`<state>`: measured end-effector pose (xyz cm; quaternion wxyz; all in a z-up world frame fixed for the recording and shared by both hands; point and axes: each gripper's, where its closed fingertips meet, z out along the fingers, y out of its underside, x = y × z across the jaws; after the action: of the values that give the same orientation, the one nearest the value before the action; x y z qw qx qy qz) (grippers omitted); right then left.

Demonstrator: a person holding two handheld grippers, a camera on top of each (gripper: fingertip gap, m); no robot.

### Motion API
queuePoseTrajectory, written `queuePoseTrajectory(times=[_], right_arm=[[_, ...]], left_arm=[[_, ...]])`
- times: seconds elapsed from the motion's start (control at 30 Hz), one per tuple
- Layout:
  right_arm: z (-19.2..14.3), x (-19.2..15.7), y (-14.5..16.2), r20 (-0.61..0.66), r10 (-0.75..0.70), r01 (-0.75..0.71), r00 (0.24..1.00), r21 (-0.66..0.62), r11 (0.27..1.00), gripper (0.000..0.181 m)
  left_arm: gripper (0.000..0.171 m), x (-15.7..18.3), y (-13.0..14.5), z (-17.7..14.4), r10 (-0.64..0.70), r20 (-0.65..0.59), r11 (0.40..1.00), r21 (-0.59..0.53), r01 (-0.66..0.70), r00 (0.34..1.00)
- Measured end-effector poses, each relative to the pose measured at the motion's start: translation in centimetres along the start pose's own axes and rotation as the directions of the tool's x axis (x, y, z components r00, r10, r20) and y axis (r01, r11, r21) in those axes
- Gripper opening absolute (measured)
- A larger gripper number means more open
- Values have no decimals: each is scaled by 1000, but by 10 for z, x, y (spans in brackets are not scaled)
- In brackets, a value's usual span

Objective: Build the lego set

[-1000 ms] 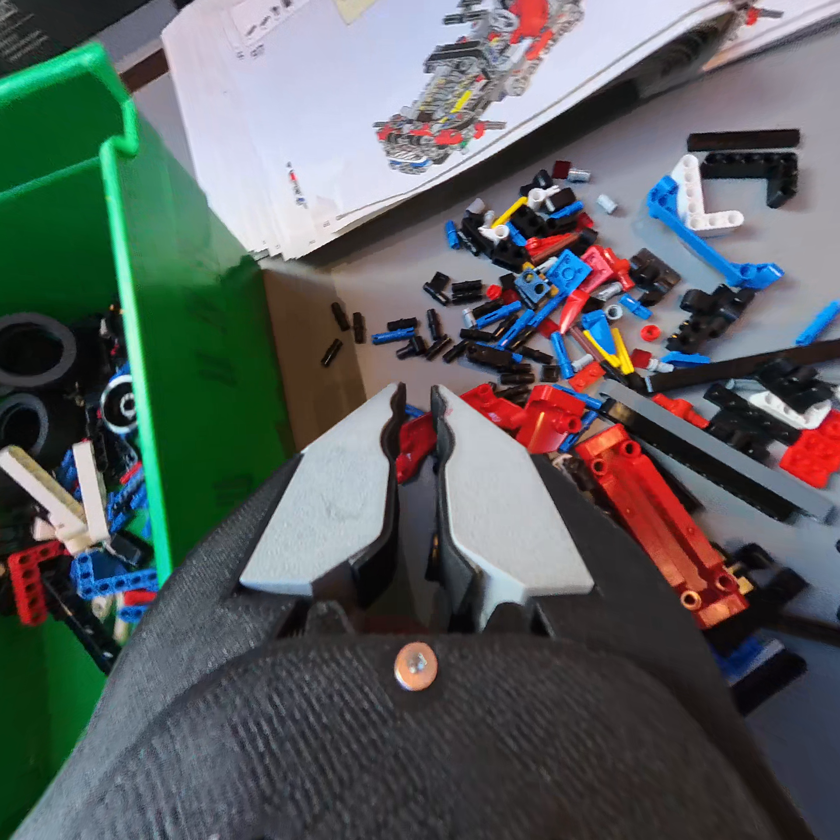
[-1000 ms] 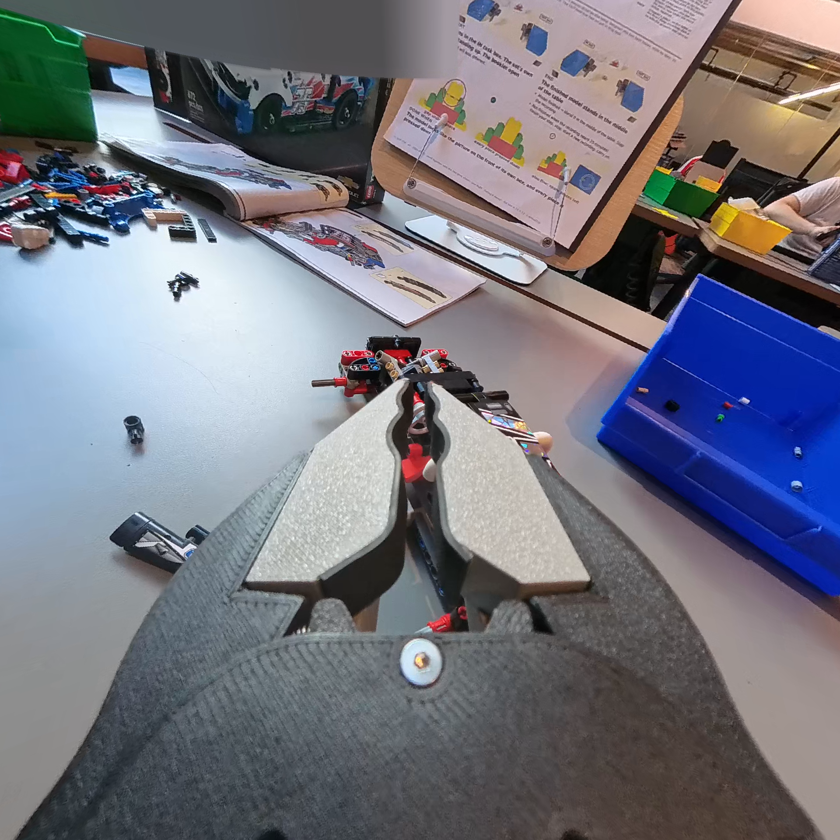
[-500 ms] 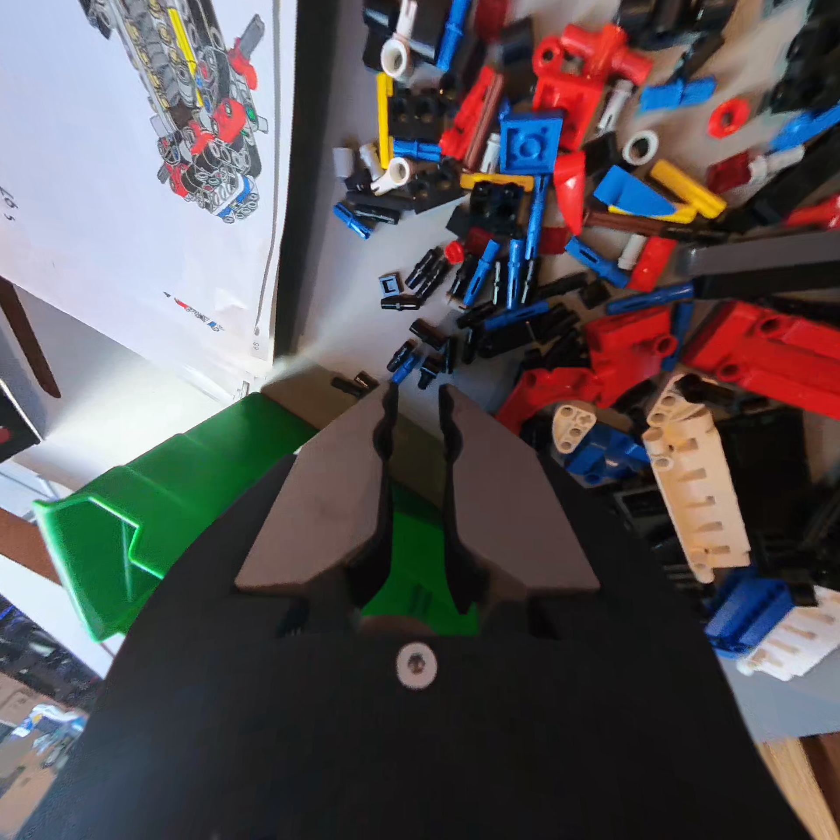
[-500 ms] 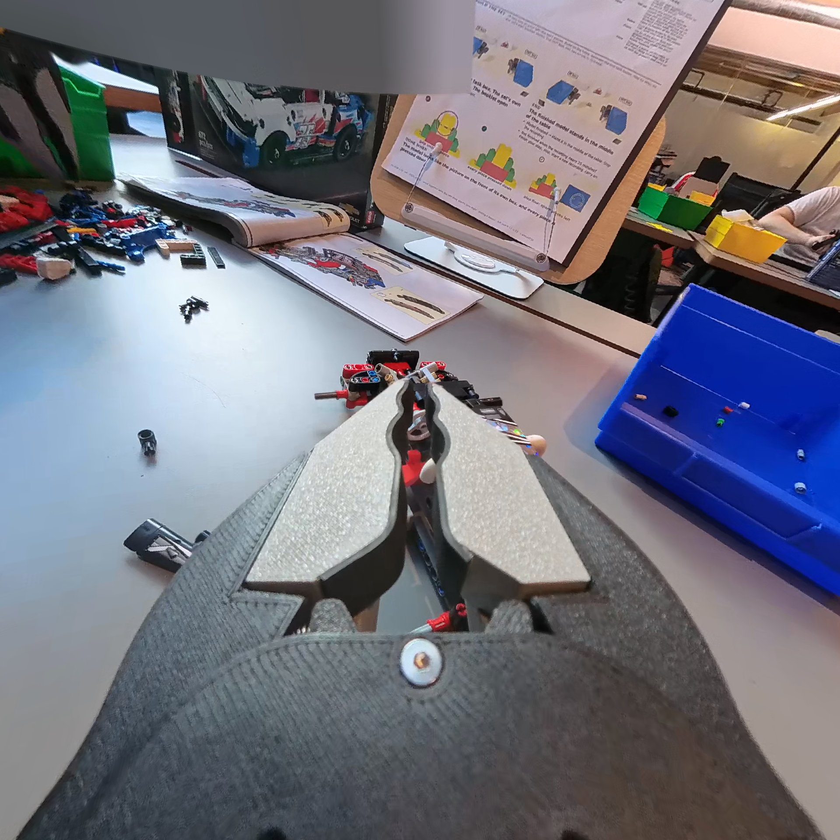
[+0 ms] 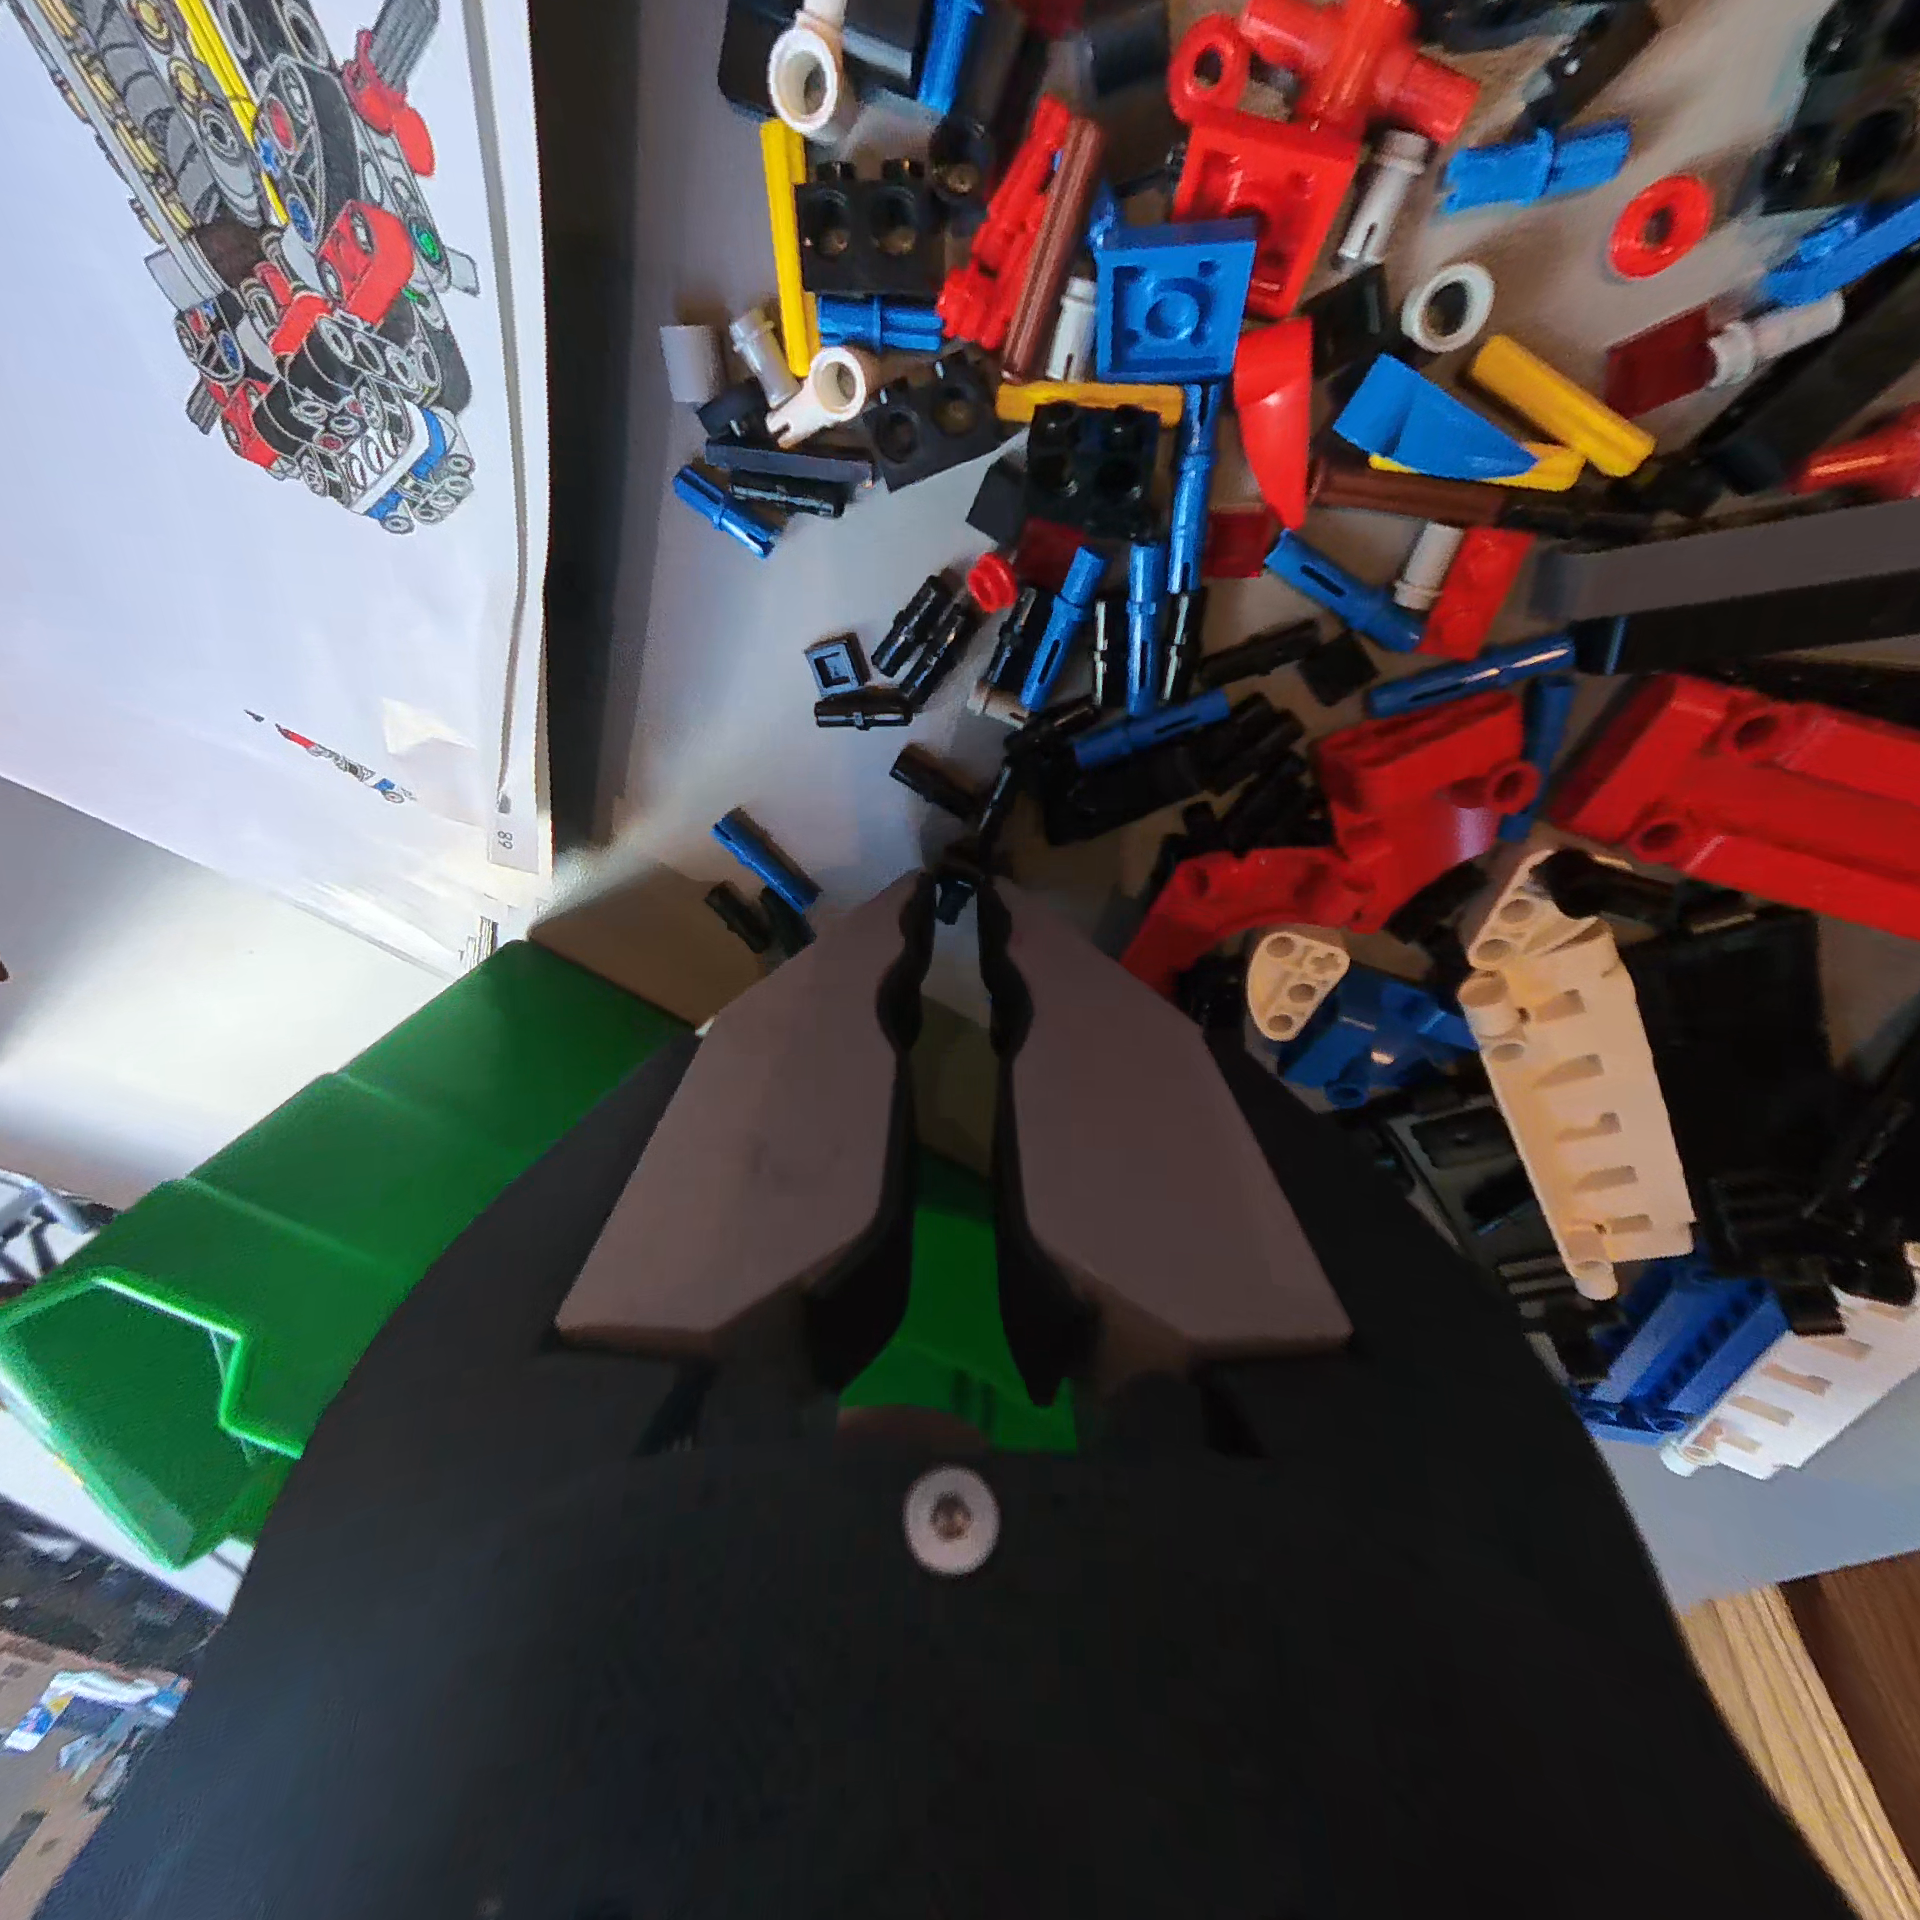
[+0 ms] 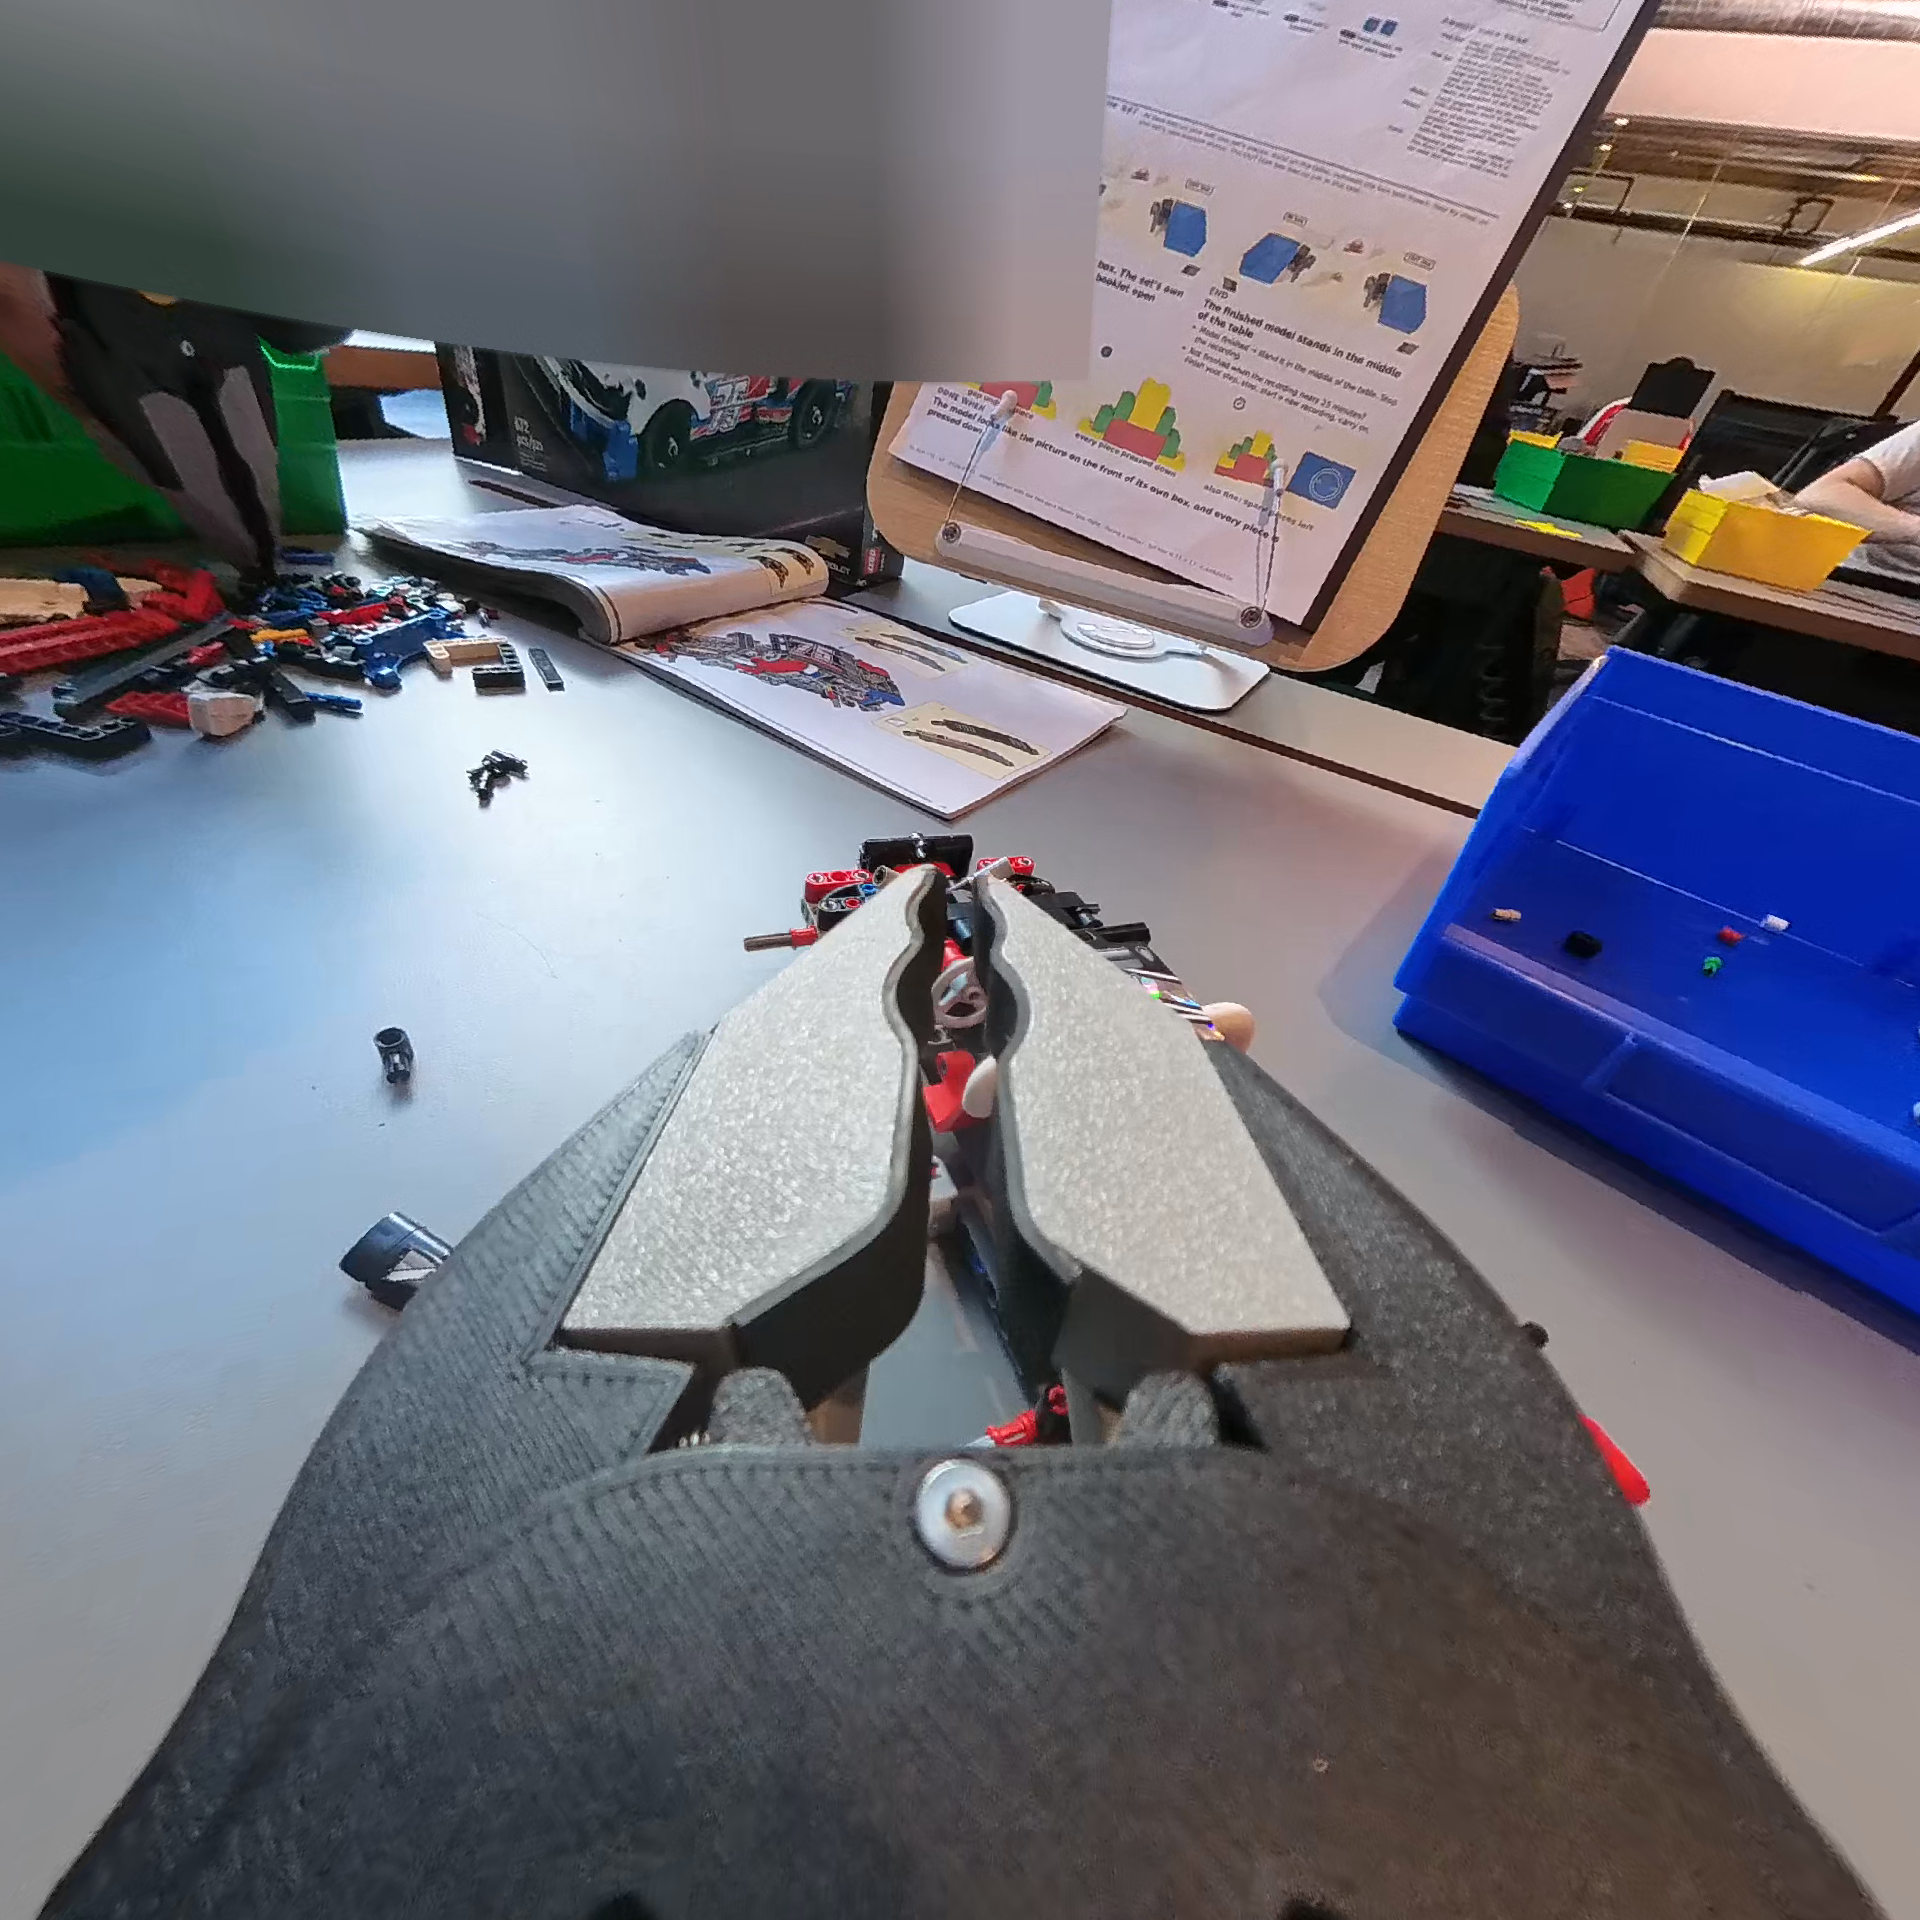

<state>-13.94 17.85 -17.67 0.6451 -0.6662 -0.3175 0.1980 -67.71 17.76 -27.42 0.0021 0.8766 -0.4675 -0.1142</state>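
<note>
Left hand-held gripper point(image 5: 954, 902) tips down at the edge of the loose lego pile point(image 5: 1299, 499), pinched on a small black pin point(image 5: 954, 896). Green bin point(image 5: 312, 1226) sits just under it, open instruction booklet point(image 5: 260, 416) beside the pile. Right hand-held gripper point(image 6: 961, 899) is clamped on the half-built lego car point(image 6: 914, 862), resting on the grey tabletop point(image 6: 260, 935). Blue bin point(image 6: 1683, 987) stands near its right.

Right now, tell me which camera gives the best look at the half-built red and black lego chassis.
The right wrist view. The half-built red and black lego chassis lies directly beneath the right gripper, whose nearly closed fingers cover much of it. The left wrist view shows none of it, only the loose parts pile.
</note>
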Motion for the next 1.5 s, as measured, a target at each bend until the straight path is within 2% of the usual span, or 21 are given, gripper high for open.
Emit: queuePoseTrajectory(times=[0.23,0.33,0.4,0.47,0.57,0.67,0.77,0.87,1.0,1.1,1.17,1.27,1.33,1.43,1.5], right_arm=[[-2,-3,-3,24,9,-9,1000,21,1000,0],[-4,-6,-7,36,-1,0,999,44,999,0],[-6,-7,-10,40,-9,6,999,60,998,0],[-8,-8,-13,40,-18,14,999,79,997,0],[-12,-10,-17,38,-33,29,999,101,994,0],[-15,-13,-21,40,-50,44,998,130,991,0],[-19,-16,-26,42,-67,60,997,156,986,0],[-22,-17,-30,37,-82,75,996,177,981,0],[-22,-25,-40,98,-32,13,995,188,982,1],[-7,-41,-62,210,22,-50,978,129,990,17],[11,-53,-82,281,48,-77,959,93,993,26],[58,-79,-105,389,61,-64,919,-6,998,43],[103,-100,-109,435,2,32,900,-71,997,46],[186,-138,-99,489,-88,192,868,-168,967,55],[243,-168,-85,523,-170,312,835,-196,930,55]], left_arm=[[6,1,4,-28,-91,58,995,54,88,994],[6,6,-6,-40,-175,35,976,138,169,984],[6,19,-32,-52,-206,-32,948,242,207,978],[5,43,-77,-70,-187,-123,904,367,220,975],[5,88,-143,-89,-37,-167,877,467,113,985],[8,123,-186,-87,93,-198,867,498,19,976],[19,137,-196,-63,157,-200,889,456,-50,967],[25,142,-194,-55,155,-215,902,430,-49,964],[26,130,-181,-72,84,-170,898,441,-1,982],[28,86,-147,-79,-62,-8,915,399,60,998],[34,43,-120,-82,-172,142,924,365,110,975],[45,3,-97,-82,-275,210,915,356,189,938],[45,-10,-81,-81,-365,224,898,339,279,904],[47,0,-61,-90,-510,183,823,388,415,840],[47,14,-53,-98,-559,168,772,461,437,812]])
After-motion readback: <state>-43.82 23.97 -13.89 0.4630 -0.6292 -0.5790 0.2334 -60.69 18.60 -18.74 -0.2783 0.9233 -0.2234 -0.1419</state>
